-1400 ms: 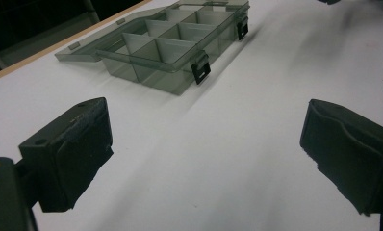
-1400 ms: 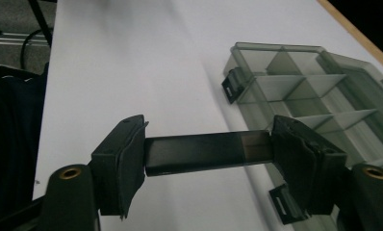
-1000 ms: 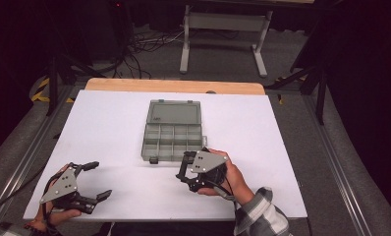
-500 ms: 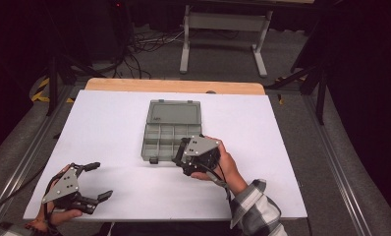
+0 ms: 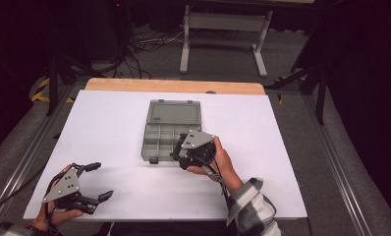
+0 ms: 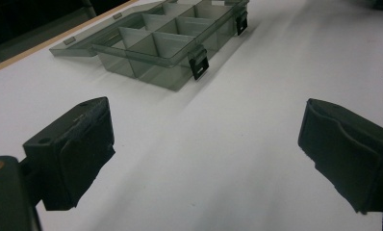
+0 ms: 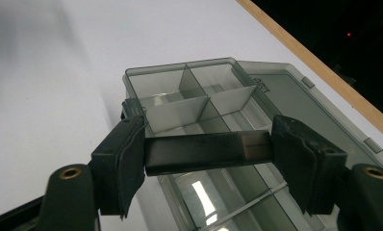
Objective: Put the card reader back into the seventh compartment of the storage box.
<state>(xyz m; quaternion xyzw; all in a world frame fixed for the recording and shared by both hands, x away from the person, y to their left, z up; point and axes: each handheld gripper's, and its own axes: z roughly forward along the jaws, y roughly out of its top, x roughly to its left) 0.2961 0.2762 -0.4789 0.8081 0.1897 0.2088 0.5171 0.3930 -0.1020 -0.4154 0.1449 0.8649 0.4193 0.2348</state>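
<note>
Left claw [image 5: 93,182], matte black with padded jaws, rests spread wide and empty on the smooth white surface [image 5: 110,128]. At centre lies a translucent grey plastic compartment box [image 5: 166,130], lid open flat. Right claw [image 7: 206,154] grips a dark rectangular divider strip [image 7: 206,153] over the box's near compartments.

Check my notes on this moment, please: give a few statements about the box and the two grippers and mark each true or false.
1. The organizer box lies open on the white table. True.
2. The right gripper is empty. False: its jaws clamp a dark flat strip endwise, over the box.
3. The left gripper is open above bare table. True.
4. The box's compartments hold screws. False: those in view look empty.
5. The left gripper touches the box. False: it is well clear, nearer the person.
</note>
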